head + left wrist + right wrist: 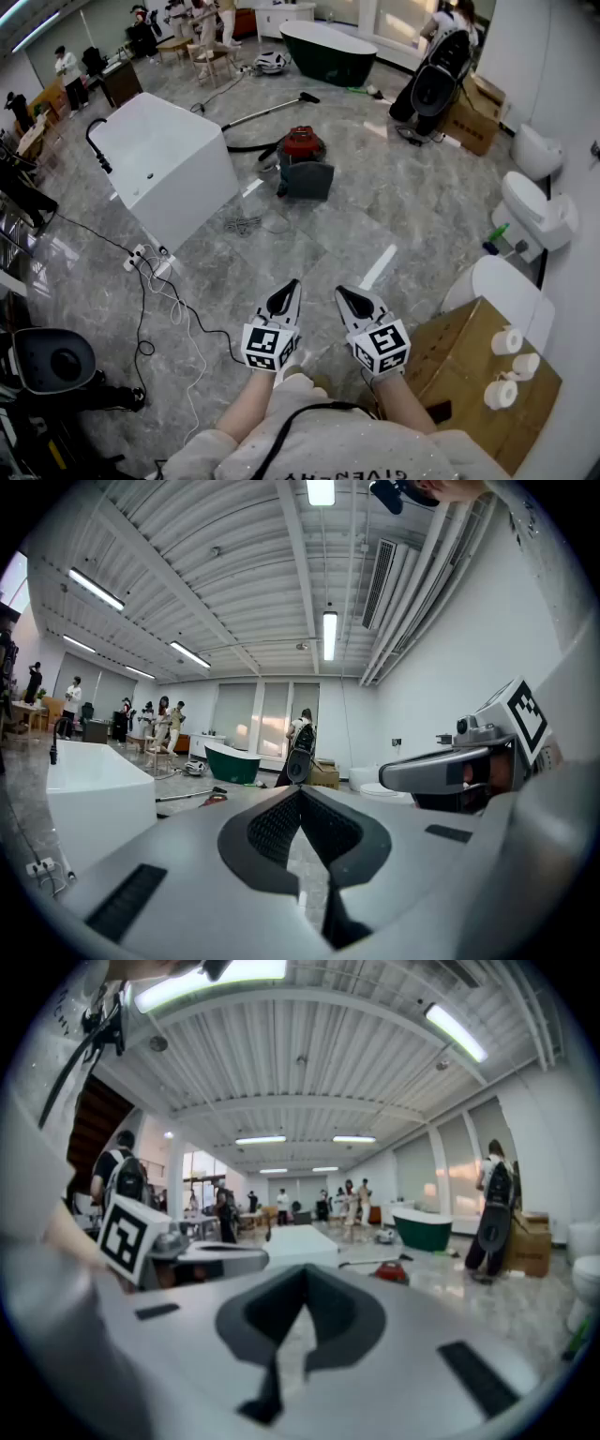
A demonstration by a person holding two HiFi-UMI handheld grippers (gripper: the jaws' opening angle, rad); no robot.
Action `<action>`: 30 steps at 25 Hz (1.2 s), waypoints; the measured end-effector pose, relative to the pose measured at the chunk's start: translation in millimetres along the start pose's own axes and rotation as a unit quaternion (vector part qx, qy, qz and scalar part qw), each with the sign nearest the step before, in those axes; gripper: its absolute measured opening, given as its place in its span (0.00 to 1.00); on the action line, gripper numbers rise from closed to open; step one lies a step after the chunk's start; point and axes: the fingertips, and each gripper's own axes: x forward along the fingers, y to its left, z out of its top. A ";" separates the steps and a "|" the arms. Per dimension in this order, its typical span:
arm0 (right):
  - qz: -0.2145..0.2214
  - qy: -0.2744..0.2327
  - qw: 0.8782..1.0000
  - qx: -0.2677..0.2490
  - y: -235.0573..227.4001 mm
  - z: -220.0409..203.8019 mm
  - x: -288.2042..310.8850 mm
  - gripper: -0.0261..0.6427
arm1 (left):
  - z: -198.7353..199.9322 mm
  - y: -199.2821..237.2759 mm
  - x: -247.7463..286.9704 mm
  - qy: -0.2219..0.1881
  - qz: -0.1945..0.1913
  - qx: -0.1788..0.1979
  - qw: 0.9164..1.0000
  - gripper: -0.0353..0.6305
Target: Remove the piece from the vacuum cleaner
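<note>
The red canister vacuum cleaner (302,150) sits on the far floor, well apart from both closed, empty tongs: left gripper (284,298), right gripper (352,301).

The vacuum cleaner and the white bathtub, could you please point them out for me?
vacuum cleaner (302,143): head view, its red top.
white bathtub (187,187): head view, its near side wall.

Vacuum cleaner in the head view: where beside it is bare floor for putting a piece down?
Bare floor lies between the vacuum cleaner and the toilets. Toward the white bathtub, hose and cable coil crowd it.
</note>
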 end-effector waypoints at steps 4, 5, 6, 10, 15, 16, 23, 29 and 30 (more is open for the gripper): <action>0.000 0.001 1.000 0.003 -6.4 -2.6 -5.4 0.06 | 1.2 -7.5 2.9 -0.003 0.004 0.000 1.000 0.09; 0.001 -0.001 1.000 0.003 -6.2 -2.0 -5.1 0.06 | 2.6 -7.1 3.1 -0.004 0.005 0.001 1.000 0.09; 0.002 -0.002 1.000 0.002 -6.0 -1.0 -4.3 0.06 | 4.2 -6.3 3.6 -0.005 0.006 0.002 1.000 0.09; 0.004 -0.007 1.000 0.000 -8.7 2.2 -2.2 0.06 | 6.6 -5.7 8.2 -0.006 0.008 0.003 1.000 0.09; 0.002 -0.003 1.000 0.001 -21.1 -0.3 4.5 0.06 | 4.1 -7.2 25.5 0.003 0.000 0.008 1.000 0.09; 0.003 -0.002 1.000 0.002 -24.5 -1.1 7.3 0.06 | 2.9 -6.7 31.1 0.004 -0.003 0.009 1.000 0.09; -0.006 0.001 1.000 0.008 -61.8 0.0 49.3 0.06 | -7.8 19.5 88.5 0.011 -0.012 0.003 1.000 0.09; -0.009 0.022 1.000 0.014 -96.7 5.6 102.1 0.06 | -8.0 57.7 142.1 0.026 -0.024 -0.006 0.999 0.09; -0.010 0.024 1.000 0.016 -102.2 6.1 110.8 0.06 | -7.6 65.5 150.5 0.027 -0.024 -0.008 0.999 0.09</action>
